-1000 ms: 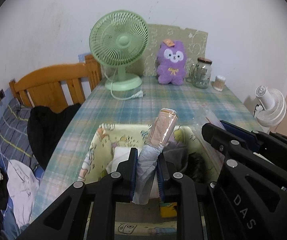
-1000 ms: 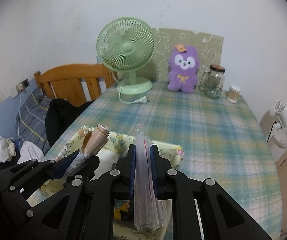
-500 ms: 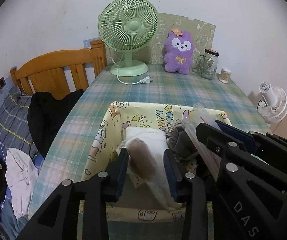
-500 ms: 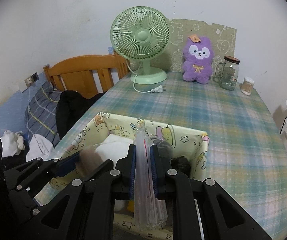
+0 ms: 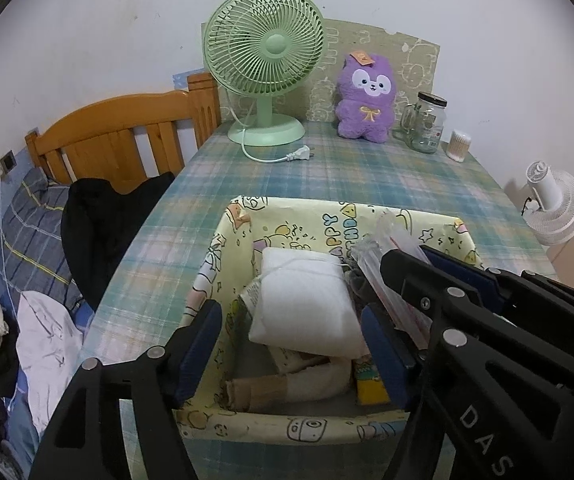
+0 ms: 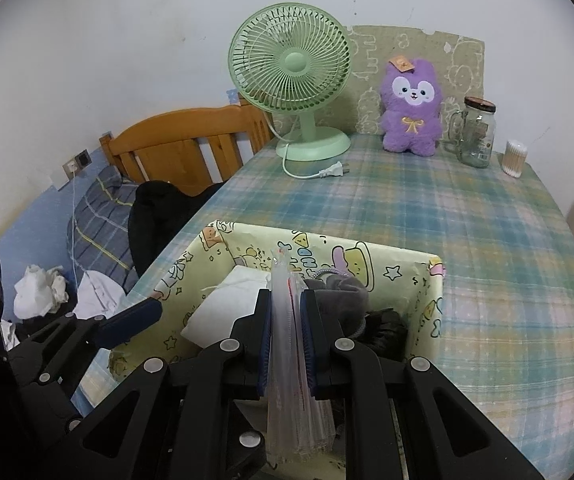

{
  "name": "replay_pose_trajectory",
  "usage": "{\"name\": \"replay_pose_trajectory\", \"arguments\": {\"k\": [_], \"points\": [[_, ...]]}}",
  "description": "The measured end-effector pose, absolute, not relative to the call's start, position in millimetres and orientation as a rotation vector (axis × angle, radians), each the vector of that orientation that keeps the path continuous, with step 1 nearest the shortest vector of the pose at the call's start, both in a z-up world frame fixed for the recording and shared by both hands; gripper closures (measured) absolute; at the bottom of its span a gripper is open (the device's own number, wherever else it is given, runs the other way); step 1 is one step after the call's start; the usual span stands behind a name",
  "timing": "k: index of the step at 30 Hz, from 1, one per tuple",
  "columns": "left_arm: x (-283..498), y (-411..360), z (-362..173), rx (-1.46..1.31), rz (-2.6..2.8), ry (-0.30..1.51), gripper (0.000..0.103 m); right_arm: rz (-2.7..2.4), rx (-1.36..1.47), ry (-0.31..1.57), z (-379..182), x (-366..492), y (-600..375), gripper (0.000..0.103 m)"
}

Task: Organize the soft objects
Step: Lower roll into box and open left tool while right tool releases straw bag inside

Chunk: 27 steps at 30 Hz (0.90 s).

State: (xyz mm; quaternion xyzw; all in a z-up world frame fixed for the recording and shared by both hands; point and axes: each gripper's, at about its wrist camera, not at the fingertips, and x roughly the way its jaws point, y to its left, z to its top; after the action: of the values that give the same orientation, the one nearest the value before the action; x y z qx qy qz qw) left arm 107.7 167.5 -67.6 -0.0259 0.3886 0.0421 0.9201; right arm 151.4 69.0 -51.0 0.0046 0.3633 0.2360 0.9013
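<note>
Plaid cloth is covering the table [image 5: 367, 176] where the yellow cartoon-print box [image 5: 287, 428] is sitting at the near edge.

Nearest the camera, the left gripper [image 5: 293, 350] is hanging over the box with its jaws spread wide and nothing between them. Half a second ago those jaws were still around a rolled beige-and-white cloth; now that roll [image 5: 287, 386] is lying on the box floor just below the fingers, beside a small yellow packet [image 5: 371, 388]. So the drop appears done, and one more soft item is stowed.

Just above it, a white folded pad [image 5: 307, 300] is resting in the middle of the box. To its right, the right gripper [image 6: 287, 344] is clamping a clear plastic sleeve [image 6: 287, 320] with red markings, holding it upright over the box's right half, above a grey knit item [image 6: 343, 292] and something dark [image 6: 387, 328]. That sleeve looks like the next thing to go in.

Farther back, a green fan [image 5: 265, 52], a purple plush toy [image 5: 365, 96], a glass jar [image 5: 427, 122] and a cotton-swab holder [image 5: 459, 146] are lining the wall, well apart from the box.
</note>
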Motion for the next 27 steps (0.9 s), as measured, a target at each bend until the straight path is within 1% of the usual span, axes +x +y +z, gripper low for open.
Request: {"name": "replay_pose_trajectory", "arguments": {"k": [3,5,7,8,10,11,13,14,16,18,22,27], "points": [[109.2,168.6,-70.8,-0.047,0.098,0.798,0.023,0.502,-0.008,0.754,-53.6,154.0,71.4,0.085],[110.1,169.5,-72.5,-0.049,0.1,0.803,0.023,0.517,-0.01,0.771,-56.4,156.5,72.3,0.082],[109.1,170.5,-73.4,-0.055,0.098,0.806,0.022,0.532,-0.007,0.793,-59.2,158.4,73.7,0.071],[107.7,171.2,-73.4,-0.059,0.097,0.803,0.022,0.539,-0.003,0.8,-60.5,158.7,74.3,0.068],[106.2,171.1,-73.7,-0.056,0.097,0.805,0.022,0.542,-0.003,0.801,-61.8,158.5,74.3,0.056],[104.7,170.4,-73.4,-0.058,0.096,0.805,0.022,0.546,-0.003,0.801,-62.1,158.0,74.2,0.054],[102.4,169.3,-72.8,-0.058,0.098,0.804,0.02,0.561,0.002,0.809,-62.7,156.8,73.6,0.044],[101.0,168.7,-72.5,-0.061,0.097,0.804,0.02,0.566,0.007,0.812,-62.7,156.1,72.9,0.042],[98.8,167.0,-71.8,-0.059,0.099,0.8,0.018,0.558,0.009,0.807,-61.9,154.8,71.1,0.029],[96.2,164.3,-69.7,-0.053,0.099,0.789,0.017,0.544,0.008,0.793,-60.1,151.7,68.7,0.024],[92.6,159.5,-65.7,-0.047,0.1,0.77,0.013,0.523,-0.004,0.755,-54.3,146.5,63.1,0.019],[90.1,152.6,-59.7,-0.049,0.092,0.749,0.009,0.499,-0.011,0.735,-47.1,143.0,53.3,0.019]]}}
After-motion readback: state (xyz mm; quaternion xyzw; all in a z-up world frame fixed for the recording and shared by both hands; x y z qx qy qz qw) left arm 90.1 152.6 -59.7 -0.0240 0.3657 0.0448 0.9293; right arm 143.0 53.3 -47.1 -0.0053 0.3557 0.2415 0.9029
